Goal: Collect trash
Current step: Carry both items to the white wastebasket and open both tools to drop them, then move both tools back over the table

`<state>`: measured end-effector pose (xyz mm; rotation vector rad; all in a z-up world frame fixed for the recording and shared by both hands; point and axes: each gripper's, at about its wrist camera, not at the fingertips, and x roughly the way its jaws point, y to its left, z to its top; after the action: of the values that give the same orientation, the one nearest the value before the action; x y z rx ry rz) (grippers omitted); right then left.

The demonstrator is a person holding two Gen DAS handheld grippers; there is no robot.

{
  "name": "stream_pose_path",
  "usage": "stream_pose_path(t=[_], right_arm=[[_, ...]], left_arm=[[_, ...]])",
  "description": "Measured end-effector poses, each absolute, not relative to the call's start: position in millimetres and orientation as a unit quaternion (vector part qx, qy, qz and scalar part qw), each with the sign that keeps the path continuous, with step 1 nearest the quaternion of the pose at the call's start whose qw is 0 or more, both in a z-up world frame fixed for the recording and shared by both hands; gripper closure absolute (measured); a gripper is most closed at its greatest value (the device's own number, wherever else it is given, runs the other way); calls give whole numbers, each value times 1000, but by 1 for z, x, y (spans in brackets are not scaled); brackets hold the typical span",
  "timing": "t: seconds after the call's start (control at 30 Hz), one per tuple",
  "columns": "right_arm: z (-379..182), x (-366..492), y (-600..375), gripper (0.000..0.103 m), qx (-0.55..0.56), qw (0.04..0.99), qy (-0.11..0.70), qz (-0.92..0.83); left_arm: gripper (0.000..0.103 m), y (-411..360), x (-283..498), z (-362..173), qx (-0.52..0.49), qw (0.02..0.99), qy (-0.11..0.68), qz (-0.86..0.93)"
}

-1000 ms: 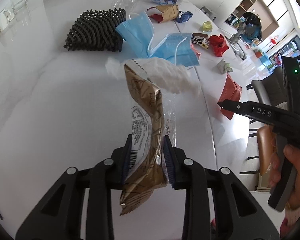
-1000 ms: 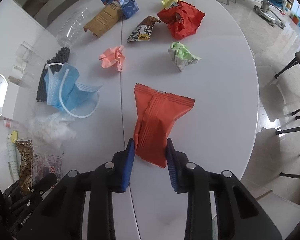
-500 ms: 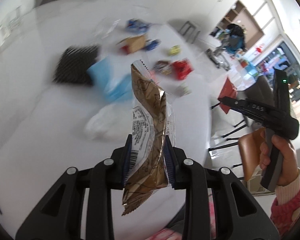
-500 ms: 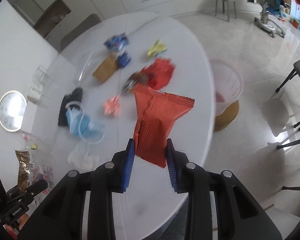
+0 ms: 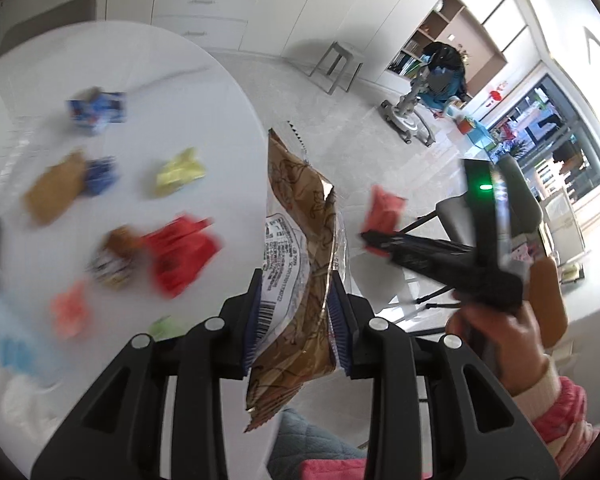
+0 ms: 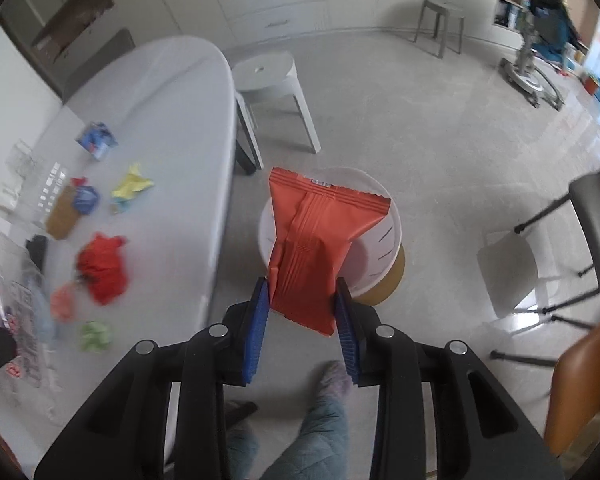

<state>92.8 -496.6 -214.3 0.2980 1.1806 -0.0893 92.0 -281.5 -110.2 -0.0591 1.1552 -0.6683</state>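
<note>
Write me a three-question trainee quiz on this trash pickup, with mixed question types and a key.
1. True or false: the left gripper is clamped on a brown snack wrapper.
2. Multiple choice: what shows directly behind the orange-red packet in the right gripper? A) a white bin B) a grey stool C) a chair seat
3. Fill in: the crumpled yellow paper lies on the white ___.

Key
1. True.
2. A, the white bin on the floor. The right gripper's jaws have just been opening, with the packet between them.
3. table.
</note>
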Motion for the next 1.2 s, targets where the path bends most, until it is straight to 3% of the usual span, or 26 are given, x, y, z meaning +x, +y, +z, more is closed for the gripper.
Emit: stream_pose_path(t=[0.1,0.17,0.23,0.3,0.4,0.53,0.57,0.83,1.2], right_arm=[[-244,123,-514,58,116,806,581,-6],[-255,138,-525,44,106,798,593,13],[-253,145,-541,21,100,801,590,7],[-243,143,-558,12,103,809,579,0],[-229,137,-580,9,105,816,568,-10],[-208,120,-613,8,111,824,554,-32],[-205,115,-620,8,114,825,552,-33],[-192,108,-635,7,116,832,541,-38],[-148,101,-582,7,93,858,506,-9]], left_arm=[[73,-326,111,-125,-25,780,552,-293],[72,-349,121,-133,-25,778,562,-281],[71,-367,130,-138,-24,775,568,-274],[68,-388,137,-143,-20,773,574,-270],[59,-413,148,-150,-13,771,579,-265],[29,-443,161,-153,-3,780,575,-248],[26,-448,164,-154,0,782,574,-243],[17,-463,174,-139,6,797,560,-226],[14,-408,148,-97,-1,822,531,-206]])
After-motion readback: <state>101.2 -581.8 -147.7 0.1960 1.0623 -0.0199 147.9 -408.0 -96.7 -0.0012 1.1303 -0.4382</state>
